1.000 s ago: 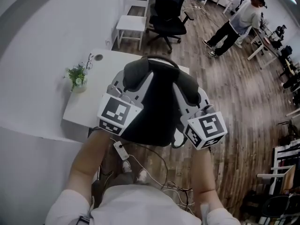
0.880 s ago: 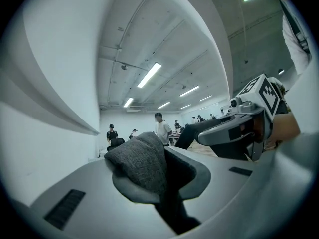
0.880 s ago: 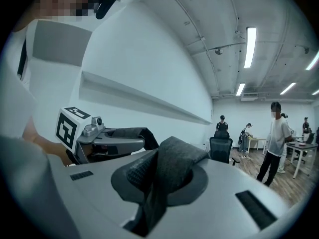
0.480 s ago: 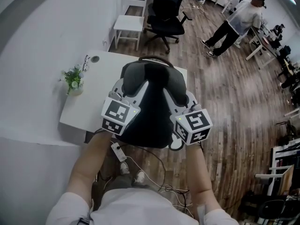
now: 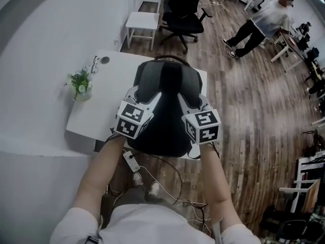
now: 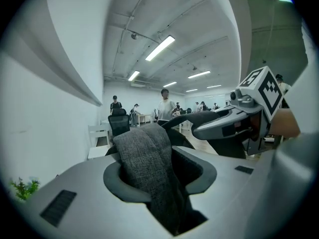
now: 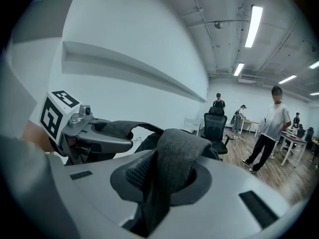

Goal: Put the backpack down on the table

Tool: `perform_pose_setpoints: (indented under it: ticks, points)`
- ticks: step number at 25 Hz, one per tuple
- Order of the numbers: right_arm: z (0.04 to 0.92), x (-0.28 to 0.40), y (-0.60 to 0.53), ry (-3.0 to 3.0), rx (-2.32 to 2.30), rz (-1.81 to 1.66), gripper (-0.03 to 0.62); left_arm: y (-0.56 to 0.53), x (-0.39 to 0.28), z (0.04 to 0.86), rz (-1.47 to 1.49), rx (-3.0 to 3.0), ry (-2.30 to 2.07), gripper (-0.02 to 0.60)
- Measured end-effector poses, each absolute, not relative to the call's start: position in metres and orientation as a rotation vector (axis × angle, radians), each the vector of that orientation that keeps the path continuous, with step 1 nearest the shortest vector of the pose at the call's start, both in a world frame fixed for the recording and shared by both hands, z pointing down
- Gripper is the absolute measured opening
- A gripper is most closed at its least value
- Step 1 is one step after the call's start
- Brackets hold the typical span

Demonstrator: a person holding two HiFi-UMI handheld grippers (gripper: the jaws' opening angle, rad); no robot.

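Note:
The black backpack (image 5: 163, 117) lies over the right part of the white table (image 5: 101, 103), its near end past the table's front edge. Its two grey shoulder straps (image 5: 146, 79) run up toward the top handle. My left gripper (image 5: 133, 96) is at the left strap (image 6: 149, 158). Its jaws are opening, and the strap sits loosely in the gap between them. On the other side, my right gripper (image 5: 199, 103) is shut on the right strap (image 7: 172, 158). Each gripper view shows the other gripper close by, beside its own strap.
A small potted plant (image 5: 81, 84) stands at the table's left edge, with a pair of glasses (image 5: 95, 64) behind it. A white chair (image 5: 143, 20) and a black office chair (image 5: 182, 14) stand beyond the table. A person (image 5: 259, 27) stands further off. Cables and a power strip (image 5: 131, 161) lie on the floor by my feet.
Both grippers have sunk with the backpack, which now sits lower over the table. The two marker cubes have drawn closer together.

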State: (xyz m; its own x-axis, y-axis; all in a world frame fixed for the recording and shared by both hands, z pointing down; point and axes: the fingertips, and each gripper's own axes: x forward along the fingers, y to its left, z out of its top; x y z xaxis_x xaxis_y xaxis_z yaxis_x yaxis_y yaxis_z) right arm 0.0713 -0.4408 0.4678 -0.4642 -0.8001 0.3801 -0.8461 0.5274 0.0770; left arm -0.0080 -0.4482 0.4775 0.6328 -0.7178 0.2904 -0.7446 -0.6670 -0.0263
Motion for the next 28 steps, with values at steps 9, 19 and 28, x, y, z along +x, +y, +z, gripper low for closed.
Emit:
perform_pose_setpoints:
  ticks: [9, 19, 28]
  points:
    - [0.503, 0.081, -0.456, -2.312, 1.38, 0.21, 0.12, -0.469, 0.003, 0.492, 0.429, 2.686, -1.224, 0.17]
    - [0.547, 0.105, -0.467, -2.169, 1.472, 0.242, 0.236, -0.491, 0.003, 0.523, 0.468, 2.62, -1.217, 0.212]
    - [0.557, 0.114, -0.464, -2.109, 1.5, 0.213, 0.242, -0.503, 0.006, 0.548, 0.551, 2.59, -1.204, 0.284]
